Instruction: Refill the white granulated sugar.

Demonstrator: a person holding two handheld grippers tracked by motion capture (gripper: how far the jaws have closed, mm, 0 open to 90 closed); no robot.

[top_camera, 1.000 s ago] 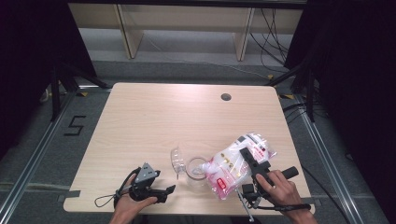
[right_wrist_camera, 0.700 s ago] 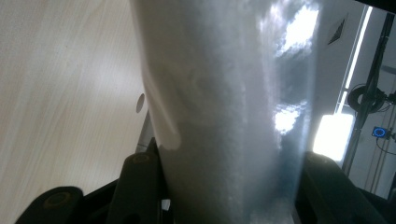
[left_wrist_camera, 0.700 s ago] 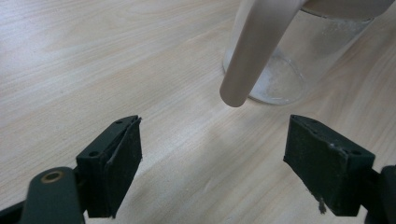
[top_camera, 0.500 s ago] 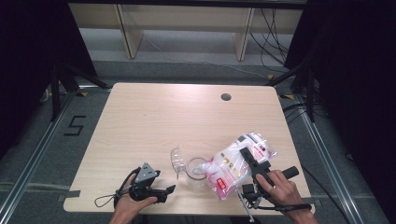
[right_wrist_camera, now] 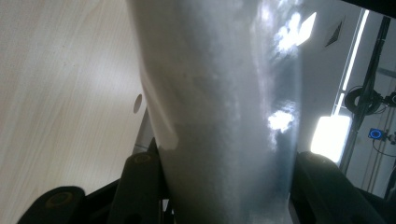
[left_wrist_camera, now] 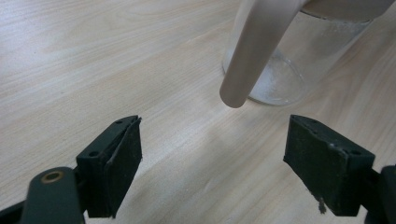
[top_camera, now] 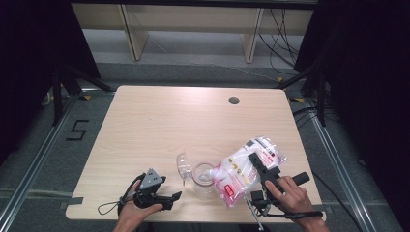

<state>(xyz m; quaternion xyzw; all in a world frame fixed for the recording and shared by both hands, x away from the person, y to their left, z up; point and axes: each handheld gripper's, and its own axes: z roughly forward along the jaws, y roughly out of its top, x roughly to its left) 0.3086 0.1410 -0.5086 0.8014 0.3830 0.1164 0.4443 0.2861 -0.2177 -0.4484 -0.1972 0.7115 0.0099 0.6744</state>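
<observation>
The right gripper squeezes the tipped bag to pour into the jar; the left gripper waits with fingers wide apart, holding nothing.

The left gripper is seen with its two black jaws set wide apart just above the pale wooden counter, nothing held between them. Beyond them, a clear glass jar stands on the counter, and a whitish tube-like handle slants down in front of it.
</observation>
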